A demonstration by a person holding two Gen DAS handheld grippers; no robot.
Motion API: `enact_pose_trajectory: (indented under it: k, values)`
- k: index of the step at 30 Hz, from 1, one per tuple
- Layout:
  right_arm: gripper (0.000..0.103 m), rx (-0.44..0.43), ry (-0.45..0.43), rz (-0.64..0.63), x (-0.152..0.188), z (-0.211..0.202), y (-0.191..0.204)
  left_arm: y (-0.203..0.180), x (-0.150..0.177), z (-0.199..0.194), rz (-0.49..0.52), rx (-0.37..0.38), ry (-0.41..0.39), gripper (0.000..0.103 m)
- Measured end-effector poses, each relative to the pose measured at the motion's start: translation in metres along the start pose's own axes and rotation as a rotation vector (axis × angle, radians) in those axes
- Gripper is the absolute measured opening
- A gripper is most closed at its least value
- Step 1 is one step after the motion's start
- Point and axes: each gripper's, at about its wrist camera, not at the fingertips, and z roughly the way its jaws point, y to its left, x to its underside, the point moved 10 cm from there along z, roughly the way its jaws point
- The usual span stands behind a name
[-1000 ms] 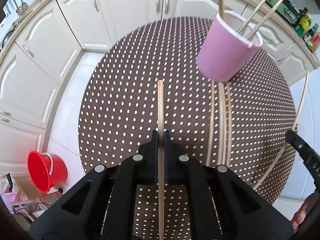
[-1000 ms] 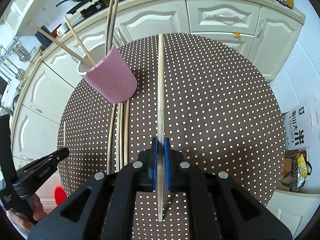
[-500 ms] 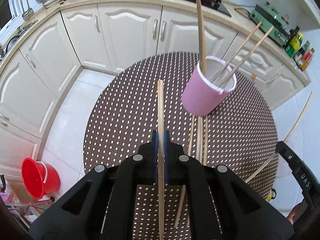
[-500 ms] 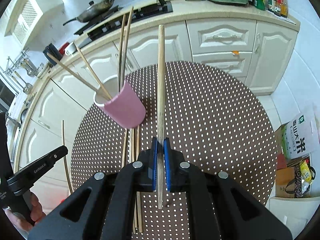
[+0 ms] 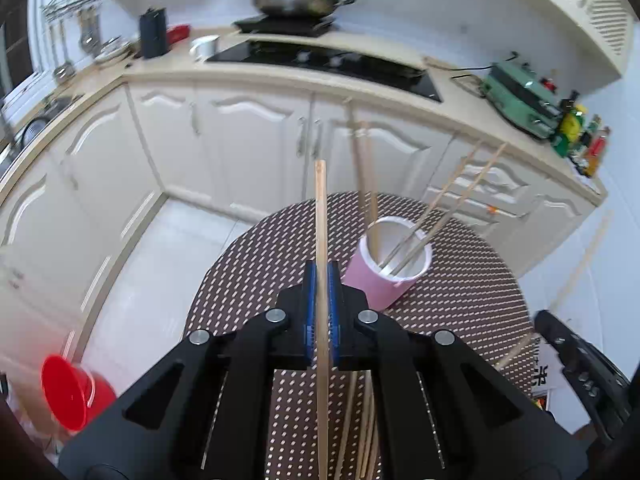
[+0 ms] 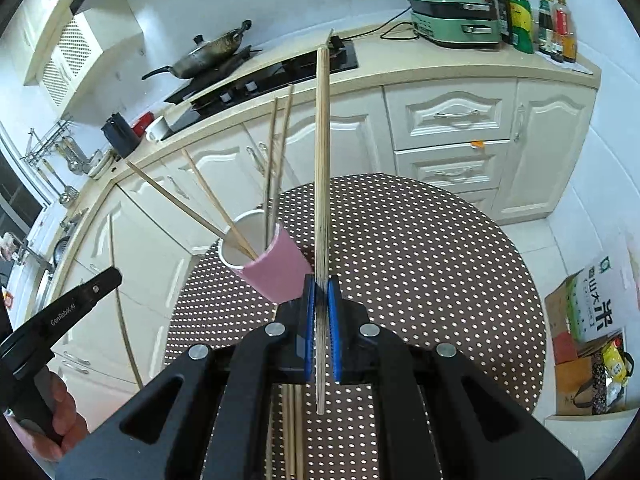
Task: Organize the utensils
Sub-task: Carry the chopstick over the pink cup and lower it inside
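Two light, stiff, slippery chopsticks are held, one per gripper. On the left, the left gripper [image 5: 321,276] is clamped on its chopstick [image 5: 321,216] at mid-length, far end raised beyond the jaws. Rightward, the right gripper [image 6: 321,292] likewise pinches its chopstick [image 6: 322,160] near the pink cup [image 6: 276,268] on the bench [image 6: 440,280].

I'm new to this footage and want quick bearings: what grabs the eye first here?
Each gripper is shut on a single wooden chopstick: the left gripper and the right gripper hold theirs pointing away from the camera. Between them, a pink cup stands on the round polka-dot table with four chopsticks already inside. More chopsticks lie loose on the table.
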Motion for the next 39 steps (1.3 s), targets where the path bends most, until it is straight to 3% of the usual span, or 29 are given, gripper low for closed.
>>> enact_pose_trajectory:
  k: [11, 28, 39]
  values:
    - [0.005, -0.050, -0.069, -0.030, -0.053, -0.003, 0.034, -0.028, -0.055, -0.004, -0.003, 0.094, -0.087, 0.006]
    - [0.005, -0.077, -0.112, -0.026, -0.108, 0.025, 0.054, -0.056, -0.133, 0.025, -0.024, 0.115, -0.183, 0.006]
    - [0.005, -0.068, -0.098, -0.050, -0.116, 0.058, 0.056, -0.058, -0.142, 0.068, -0.067, 0.146, -0.157, 0.006]
